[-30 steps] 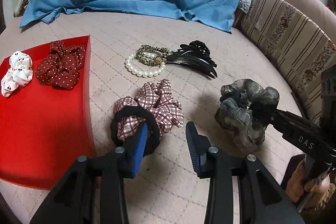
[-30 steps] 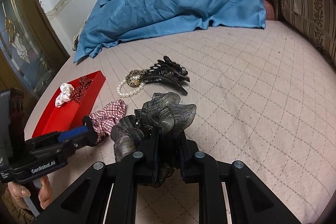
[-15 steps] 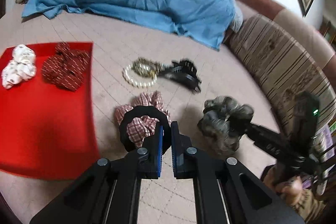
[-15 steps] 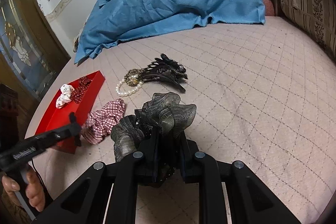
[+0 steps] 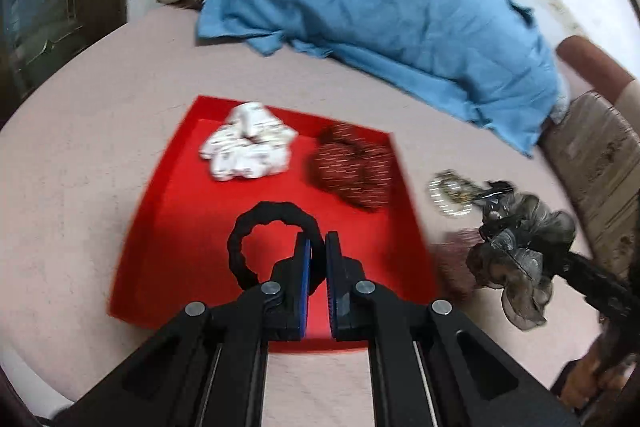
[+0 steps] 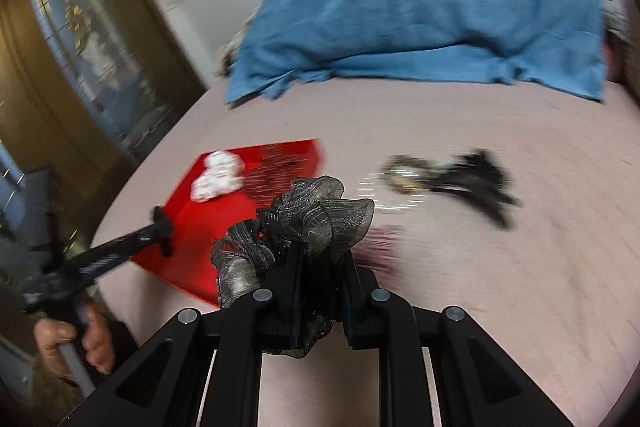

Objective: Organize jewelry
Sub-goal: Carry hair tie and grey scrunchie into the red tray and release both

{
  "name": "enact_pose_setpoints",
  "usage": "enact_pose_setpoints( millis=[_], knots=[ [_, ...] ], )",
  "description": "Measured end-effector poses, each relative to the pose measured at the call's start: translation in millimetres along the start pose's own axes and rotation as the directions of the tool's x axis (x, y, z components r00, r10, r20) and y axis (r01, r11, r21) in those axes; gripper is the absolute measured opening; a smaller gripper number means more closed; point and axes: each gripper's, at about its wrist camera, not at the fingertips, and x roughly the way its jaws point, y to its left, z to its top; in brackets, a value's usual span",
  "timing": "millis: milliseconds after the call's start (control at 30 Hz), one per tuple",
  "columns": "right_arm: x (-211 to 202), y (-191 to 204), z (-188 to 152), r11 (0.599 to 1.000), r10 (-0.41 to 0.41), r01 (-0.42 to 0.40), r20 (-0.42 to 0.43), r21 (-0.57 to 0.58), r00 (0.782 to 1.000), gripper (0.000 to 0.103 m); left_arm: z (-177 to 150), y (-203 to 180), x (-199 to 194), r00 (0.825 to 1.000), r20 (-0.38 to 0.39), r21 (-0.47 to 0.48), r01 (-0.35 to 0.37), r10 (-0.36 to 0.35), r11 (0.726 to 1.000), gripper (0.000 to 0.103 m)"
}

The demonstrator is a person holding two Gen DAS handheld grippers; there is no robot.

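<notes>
Black hair tie, pinched in the left tongs, hangs above the red tray holding a white scrunchie and dark red scrunchie, while the right tongs pinch a grey scrunchie over the bed.

A pinkish quilted bed is seen carrying a red tray, a crumpled blue cloth, a pearl bracelet, a black hair claw and a blurred plaid scrunchie.
</notes>
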Motion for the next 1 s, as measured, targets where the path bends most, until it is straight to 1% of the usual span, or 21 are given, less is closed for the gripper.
enact_pose_setpoints(
  millis=[67, 167, 233, 367, 500, 567, 600, 633, 700, 767, 800, 867, 1000],
  knots=[
    [24, 21, 7, 0.999, 0.011, -0.012, -0.033, -0.041, 0.999, 0.018, 4, 12, 11, 0.999, -0.017, 0.008, -0.040, 0.040, 0.999, 0.007],
    [57, 47, 10, 0.996, 0.005, -0.012, -0.081, -0.090, 0.997, 0.018, 11, 28, 26, 0.996, -0.028, 0.007, -0.082, 0.083, 0.997, 0.007],
    [76, 57, 12, 0.995, 0.001, -0.012, -0.106, -0.099, 0.994, 0.018, 16, 41, 33, 0.996, -0.027, -0.007, -0.089, 0.089, 0.996, 0.007],
    [113, 73, 18, 0.993, -0.020, 0.002, -0.145, -0.122, 0.989, 0.018, 20, 59, 41, 0.998, -0.021, -0.038, -0.064, 0.063, 0.997, 0.007],
    [133, 81, 22, 0.989, -0.044, 0.020, -0.163, -0.149, 0.986, 0.019, 22, 72, 36, 1.000, 0.016, -0.062, 0.000, 0.001, 0.998, 0.007],
    [139, 85, 25, 0.986, -0.060, 0.033, -0.161, -0.165, 0.985, 0.020, 23, 75, 32, 0.999, 0.034, -0.074, 0.024, -0.021, 0.997, 0.010],
    [141, 86, 26, 0.985, -0.065, 0.038, -0.159, -0.168, 0.985, 0.022, 23, 78, 29, 0.998, 0.048, -0.085, 0.040, -0.036, 0.996, 0.018],
    [142, 86, 27, 0.985, -0.066, 0.039, -0.157, -0.167, 0.985, 0.026, 23, 78, 26, 0.997, 0.061, -0.092, 0.051, -0.045, 0.994, 0.029],
    [142, 87, 30, 0.986, -0.070, 0.045, -0.154, -0.163, 0.986, 0.032, 23, 81, 18, 0.993, 0.097, -0.101, 0.075, -0.065, 0.992, 0.040],
    [141, 89, 31, 0.985, -0.075, 0.050, -0.145, -0.165, 0.987, 0.044, 23, 81, 11, 0.987, 0.130, -0.103, 0.110, -0.096, 0.989, 0.045],
    [139, 89, 32, 0.984, -0.078, 0.054, -0.141, -0.167, 0.987, 0.047, 22, 81, 8, 0.984, 0.142, -0.103, 0.123, -0.108, 0.987, 0.050],
    [134, 91, 34, 0.984, -0.079, 0.058, -0.127, -0.166, 0.989, 0.049, 20, 80, 4, 0.980, 0.163, -0.096, 0.128, -0.112, 0.987, 0.052],
    [107, 87, 40, 0.988, -0.064, 0.052, -0.080, -0.148, 0.995, 0.050, 14, 76, -2, 0.979, 0.188, -0.084, 0.101, -0.084, 0.991, 0.054]
  ],
)
